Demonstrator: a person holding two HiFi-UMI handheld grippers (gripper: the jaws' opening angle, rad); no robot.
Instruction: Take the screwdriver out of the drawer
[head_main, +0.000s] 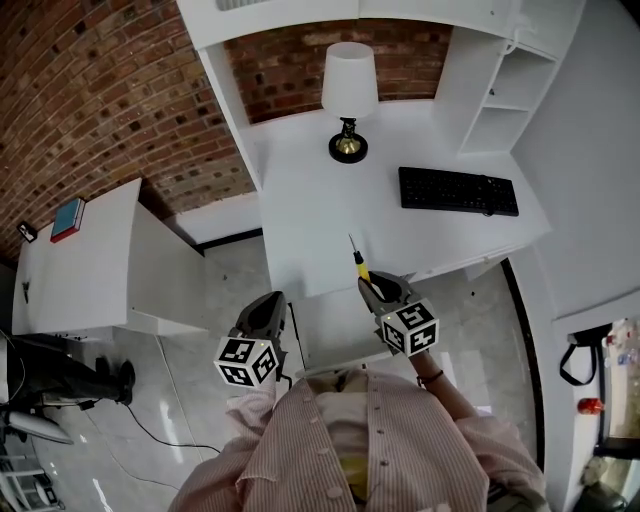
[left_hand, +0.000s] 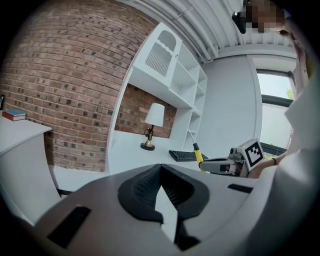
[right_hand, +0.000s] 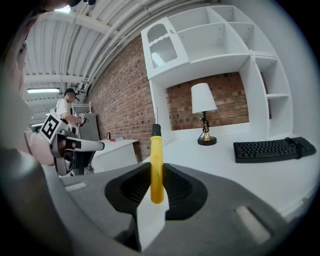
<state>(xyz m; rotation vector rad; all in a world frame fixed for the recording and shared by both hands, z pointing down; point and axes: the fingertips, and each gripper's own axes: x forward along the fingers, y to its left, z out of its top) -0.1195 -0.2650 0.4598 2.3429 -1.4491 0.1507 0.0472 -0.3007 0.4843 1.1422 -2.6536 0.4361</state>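
Nearly upright, yellow screwdriver (right_hand: 156, 155), black collar, gripped by right tongs (right_hand: 156, 175), left tongs (left_hand: 160, 170) closed

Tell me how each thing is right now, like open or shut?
screwdriver, upright, clamped in the right gripper
right gripper, shut on the screwdriver
left gripper, shut, empty
drawer, seems pulled out below the desk
lamp, upright on the desk
keyboard, flat on the desk

A white desk (head_main: 320, 215) is shown, on which a table lamp (head_main: 349, 95) and a black keyboard (head_main: 458, 191) are set well apart. A book (head_main: 68, 218) is laid on the low white cabinet (head_main: 90, 280) beside it.
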